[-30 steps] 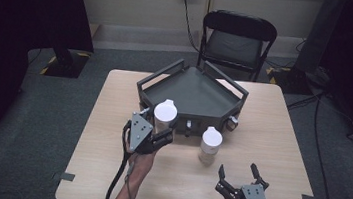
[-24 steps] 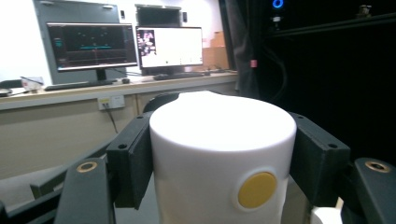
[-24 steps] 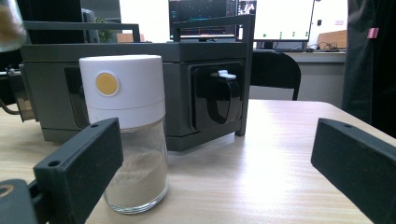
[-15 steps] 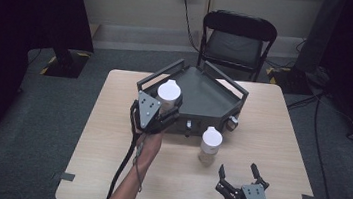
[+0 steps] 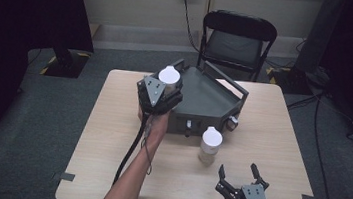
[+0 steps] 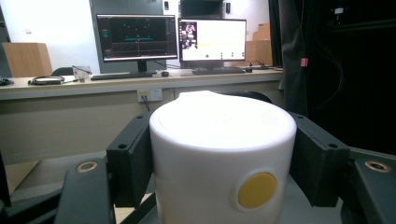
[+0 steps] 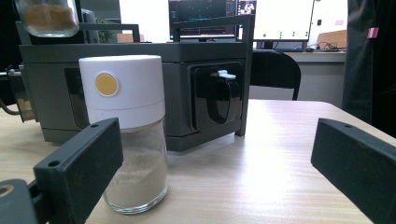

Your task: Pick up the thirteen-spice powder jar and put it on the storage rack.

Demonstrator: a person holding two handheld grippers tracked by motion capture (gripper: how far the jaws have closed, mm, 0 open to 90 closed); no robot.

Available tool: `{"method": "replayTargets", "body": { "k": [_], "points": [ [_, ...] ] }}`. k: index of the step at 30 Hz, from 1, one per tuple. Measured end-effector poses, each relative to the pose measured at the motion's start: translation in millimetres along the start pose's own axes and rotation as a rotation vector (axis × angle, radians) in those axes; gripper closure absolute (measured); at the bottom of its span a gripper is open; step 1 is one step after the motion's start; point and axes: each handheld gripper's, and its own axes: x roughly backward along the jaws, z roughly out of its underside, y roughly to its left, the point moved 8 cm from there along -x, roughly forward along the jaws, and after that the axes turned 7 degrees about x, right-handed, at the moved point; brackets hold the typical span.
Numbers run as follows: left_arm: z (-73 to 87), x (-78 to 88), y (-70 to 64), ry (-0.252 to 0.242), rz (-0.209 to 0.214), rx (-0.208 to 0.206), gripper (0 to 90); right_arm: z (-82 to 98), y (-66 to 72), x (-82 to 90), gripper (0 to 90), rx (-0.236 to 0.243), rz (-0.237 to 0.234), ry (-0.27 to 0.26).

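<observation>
A jar with a white cap (image 5: 169, 74) hangs in the air above the left rim of the dark grey tray (image 5: 214, 101), with my left gripper (image 5: 166, 91) shut on it. In the left gripper view both black jaws press against the white cap (image 6: 223, 140), which has a yellow dot. A second white-capped jar (image 5: 209, 143) of pale powder stands on the table in front of the tray. My right gripper (image 5: 237, 169) rests near the table's front edge, open, with nothing between its jaws. In the right gripper view (image 7: 219, 172) that standing jar (image 7: 128, 135) lies just ahead, left of centre.
The tray has raised bar handles (image 5: 227, 80) and sits at the back middle of the wooden table (image 5: 110, 137). A black folding chair (image 5: 236, 41) stands behind the table. Dark curtains hang at both sides.
My left gripper has carried its jar up and away from me, from beside the tray's front left to above its left rim. The right gripper and the standing jar have stayed put.
</observation>
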Motion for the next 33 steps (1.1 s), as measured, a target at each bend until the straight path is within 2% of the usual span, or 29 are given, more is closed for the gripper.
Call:
{"method": "replayTargets", "body": {
  "k": [8,14,17,22,24,30,33],
  "points": [
    [8.4,-11.3,4.8,0.015,-0.005,0.003,31.3,0.0,0.2,0.0,0.6,0.002,0.000,0.000],
    [12.8,-13.8,2.2,0.021,0.008,-0.028,31.3,-0.1,0.1,-0.1,0.6,-0.003,0.005,0.001],
    [13.9,-15.0,2.6,0.025,0.011,-0.007,31.3,-0.2,0.2,-0.2,0.6,-0.001,0.005,0.002],
    [15.4,-15.9,0.7,0.033,0.012,-0.028,31.2,-0.2,0.3,-0.1,0.6,-0.001,0.006,0.002],
    [17.6,-16.2,1.6,0.036,0.009,-0.017,31.3,-0.1,0.3,-0.1,0.6,-0.001,0.005,0.001],
    [22.2,-15.7,3.3,0.032,0.008,-0.027,31.2,0.0,0.5,0.0,0.6,-0.001,0.007,0.000],
    [22.7,-15.3,4.1,0.029,0.005,-0.016,31.3,-0.1,0.7,-0.1,0.6,0.002,0.007,0.001]
  ]
}}
